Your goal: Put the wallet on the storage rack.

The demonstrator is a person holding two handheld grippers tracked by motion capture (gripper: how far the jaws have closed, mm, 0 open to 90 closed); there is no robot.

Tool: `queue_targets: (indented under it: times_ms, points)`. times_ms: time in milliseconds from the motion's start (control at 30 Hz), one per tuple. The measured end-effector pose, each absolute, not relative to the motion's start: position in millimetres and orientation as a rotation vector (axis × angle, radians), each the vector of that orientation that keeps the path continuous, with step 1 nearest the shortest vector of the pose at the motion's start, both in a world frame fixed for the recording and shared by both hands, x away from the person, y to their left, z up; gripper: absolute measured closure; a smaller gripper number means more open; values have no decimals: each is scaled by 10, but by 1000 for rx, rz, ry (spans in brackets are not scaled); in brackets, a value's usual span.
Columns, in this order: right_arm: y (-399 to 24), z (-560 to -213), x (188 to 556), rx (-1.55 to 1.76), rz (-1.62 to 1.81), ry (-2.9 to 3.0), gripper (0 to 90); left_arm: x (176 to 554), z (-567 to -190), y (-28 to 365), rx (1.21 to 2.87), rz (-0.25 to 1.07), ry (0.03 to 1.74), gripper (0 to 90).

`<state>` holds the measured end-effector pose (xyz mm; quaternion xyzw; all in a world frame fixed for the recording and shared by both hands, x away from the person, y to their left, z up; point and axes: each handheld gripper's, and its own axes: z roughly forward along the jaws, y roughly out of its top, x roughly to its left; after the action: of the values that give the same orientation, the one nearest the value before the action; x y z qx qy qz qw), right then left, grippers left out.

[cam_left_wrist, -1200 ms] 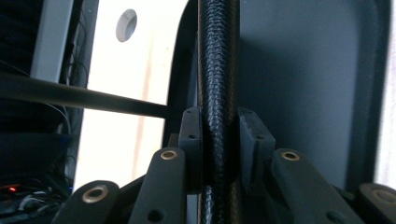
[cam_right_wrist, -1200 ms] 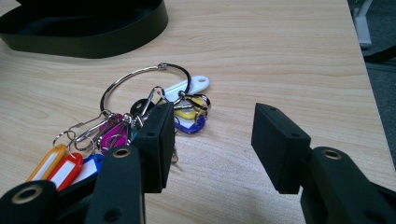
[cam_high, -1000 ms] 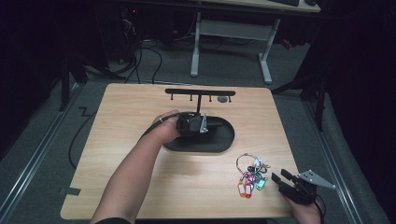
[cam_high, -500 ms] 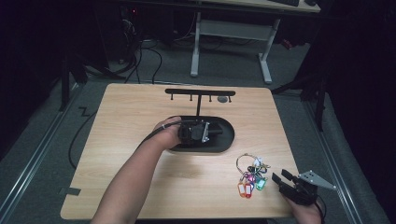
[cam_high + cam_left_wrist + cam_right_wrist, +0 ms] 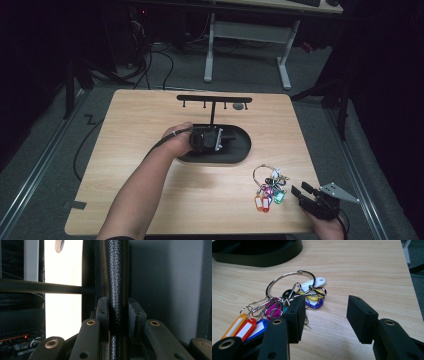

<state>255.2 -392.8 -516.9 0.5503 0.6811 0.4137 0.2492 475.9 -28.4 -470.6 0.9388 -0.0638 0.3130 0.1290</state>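
A black oval tray (image 5: pixel 243 150) with a T-shaped hook rack (image 5: pixel 214 98) stands mid-table. My left gripper (image 5: pixel 226 137) lies over the tray, pointing right. In the left gripper view its jaws have just been closing, and the left gripper (image 5: pixel 118 312) is shut on the tray's textured black rim (image 5: pixel 116 277). A bunch of keys (image 5: pixel 269 190) with coloured tags on a steel ring lies near the front right. My right gripper (image 5: pixel 301 190) rests just right of it. In the right gripper view the right gripper (image 5: pixel 324 307) is open on bare wood beside the keys (image 5: pixel 287 295).
The table's right edge (image 5: pixel 409 277) runs close to my right gripper. A small round disc (image 5: pixel 239 106) lies under the rack's right end. A white desk frame (image 5: pixel 245 35) and floor cables (image 5: pixel 90 145) sit beyond the table.
My left hand has shifted slightly toward the near side over the tray. The right gripper and the keys have stayed put.
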Motion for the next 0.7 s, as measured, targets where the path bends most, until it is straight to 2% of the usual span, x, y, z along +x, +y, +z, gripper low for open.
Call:
queue_targets:
  times_ms: [433, 700]
  points:
    - [-3927, -5164, 2537, 1510, 1125, 1850, 497, 4689, -4861, -306, 2766, 792, -165, 673]
    - [-3930, -5162, 2543, 1507, 1134, 1856, 493, 4663, -4826, -295, 2759, 721, -124, 622]
